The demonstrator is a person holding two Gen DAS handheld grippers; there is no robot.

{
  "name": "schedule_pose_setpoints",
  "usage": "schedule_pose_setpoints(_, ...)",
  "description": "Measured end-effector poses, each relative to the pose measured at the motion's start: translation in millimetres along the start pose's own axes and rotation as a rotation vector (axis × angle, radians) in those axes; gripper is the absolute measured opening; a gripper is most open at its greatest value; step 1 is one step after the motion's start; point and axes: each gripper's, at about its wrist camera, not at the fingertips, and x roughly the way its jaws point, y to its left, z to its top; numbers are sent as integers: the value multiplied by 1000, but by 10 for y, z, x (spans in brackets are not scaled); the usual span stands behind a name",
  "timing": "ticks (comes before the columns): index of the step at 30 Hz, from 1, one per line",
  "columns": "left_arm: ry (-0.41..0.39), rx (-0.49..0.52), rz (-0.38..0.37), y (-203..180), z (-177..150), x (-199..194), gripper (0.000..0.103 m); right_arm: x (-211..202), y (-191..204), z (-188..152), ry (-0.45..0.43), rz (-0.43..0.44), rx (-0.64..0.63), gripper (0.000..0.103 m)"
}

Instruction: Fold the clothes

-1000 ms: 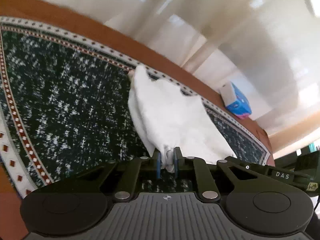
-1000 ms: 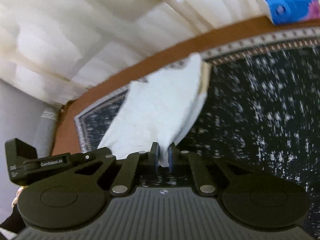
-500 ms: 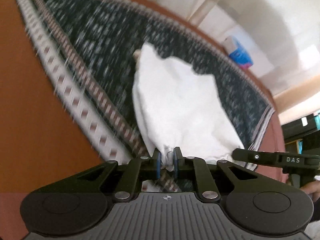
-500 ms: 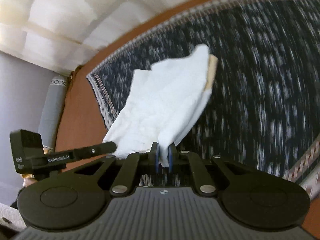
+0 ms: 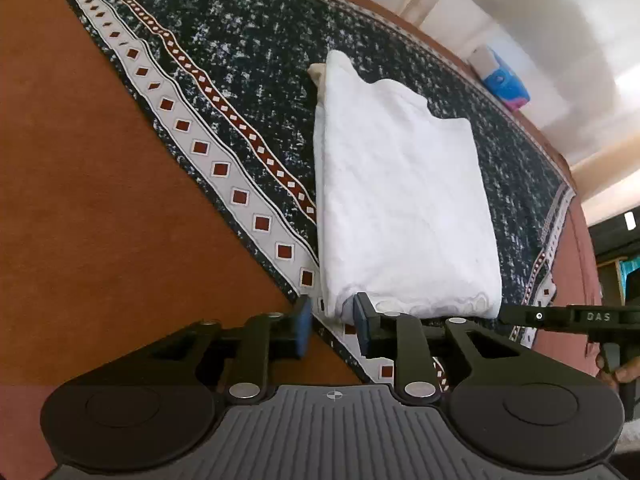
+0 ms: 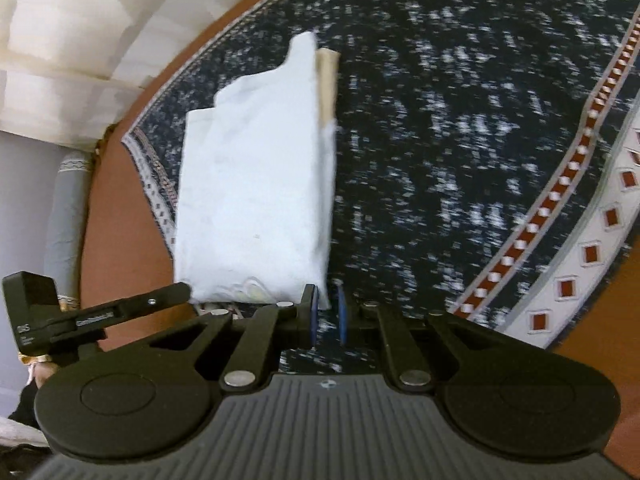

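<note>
An orange-brown counter point(image 5: 100, 200) carries a wide dark cloth point(image 5: 248, 40) with white speckles and a pale border of red diamonds. On this cloth lies the white garment point(image 5: 400, 200), folded to a long rectangle. Its near short edge is just at the border, directly in front of both tools, and its far end is narrower and uneven.

The left tool point(image 5: 333, 320) is at the near left corner of the garment. Its jaws have just been opening and now stand clearly apart. The corner lies between them, but the pads do not press on it.

The right tool point(image 6: 326, 312) is at the near right corner. Its pads are close together, with a narrow gap. The corner reaches between their tips, but I cannot tell if they pinch it.

A blue tissue box point(image 5: 502, 84) stands at the far edge of the counter, well apart from the garment. A small beige piece point(image 6: 328, 80) shows beside the garment's far end.
</note>
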Motion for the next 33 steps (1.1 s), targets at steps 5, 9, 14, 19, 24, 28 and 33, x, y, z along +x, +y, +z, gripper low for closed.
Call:
schedule_pose_setpoints(5,-87,11,57,-30,82,-288,54,-182,25,-6,-59,-60,-44,13)
schedule_pose_setpoints(9,-173,80,-28,-305,285,-354,56,-271,351,75,-135,-2,-189,13)
schedule_pose_setpoints(14,-105,217,-15,-619,349,84,57,83,673,138,-108,-16,-359,13)
schedule_pose_setpoints(19,-87,244,40,-613,197,307,58,374,637,43,-61,-132,-448,12)
schedule_pose_setpoints(24,-94,257,30,-603,170,270,59,342,469,37,-76,-74,-368,12)
schedule_pose_setpoints(28,-113,213,50,-555,321,118,61,241,510,186,-49,-51,-299,23)
schedule_pose_setpoints(33,-209,157,29,-485,690,-40,67,-138,605,517,-208,-24,-314,47)
